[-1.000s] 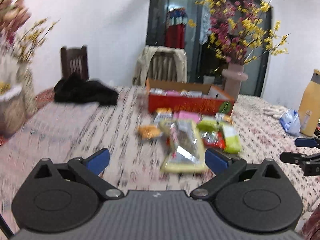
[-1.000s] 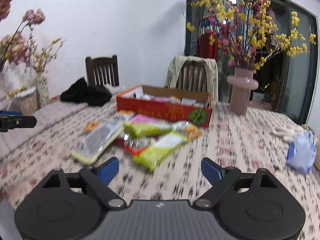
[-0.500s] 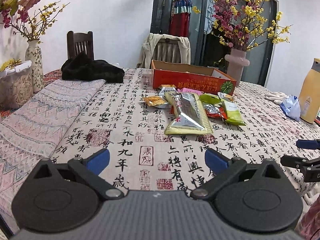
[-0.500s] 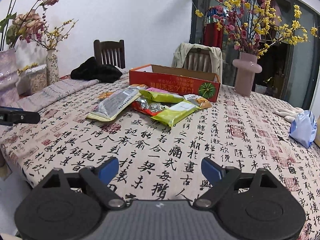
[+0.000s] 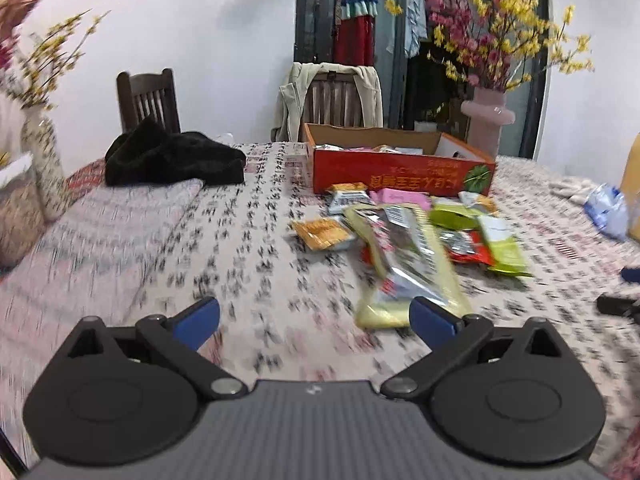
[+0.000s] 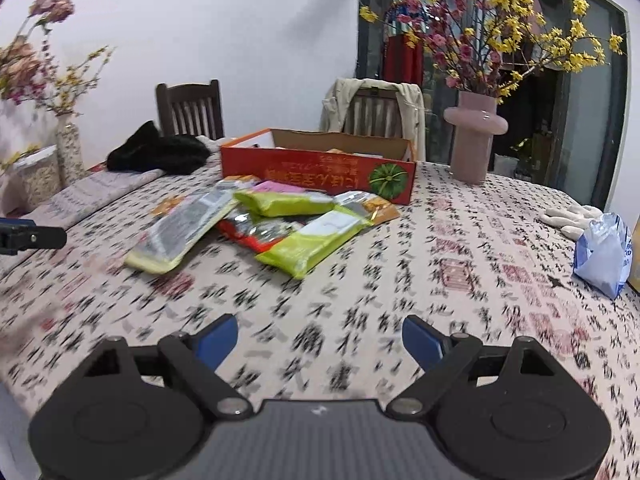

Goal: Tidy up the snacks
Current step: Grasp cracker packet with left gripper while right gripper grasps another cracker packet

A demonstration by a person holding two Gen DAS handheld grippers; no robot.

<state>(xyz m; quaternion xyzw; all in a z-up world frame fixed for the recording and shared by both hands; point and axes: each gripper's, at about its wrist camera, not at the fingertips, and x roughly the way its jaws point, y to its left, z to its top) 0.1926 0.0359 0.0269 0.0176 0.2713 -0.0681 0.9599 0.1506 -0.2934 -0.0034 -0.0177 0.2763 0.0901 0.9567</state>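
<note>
Both grippers, left gripper (image 5: pixel 315 316) and right gripper (image 6: pixel 320 335), hover wide open and empty; best to pinch the long yellow packet (image 5: pixel 408 268) by its near edge, then carry it to the red box (image 5: pixel 400 168).

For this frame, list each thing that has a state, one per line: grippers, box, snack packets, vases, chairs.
Left gripper: open, empty, above the table.
Right gripper: open, empty, above the table.
Red cardboard box: open-topped, packets inside.
Long yellow-edged silver snack packet: lying flat, sealed.
Green snack packet: lying on the pile, outside the box.
Pink ceramic vase: upright, holding blossom branches.
Beige jacket: draped over a chair back.
</note>
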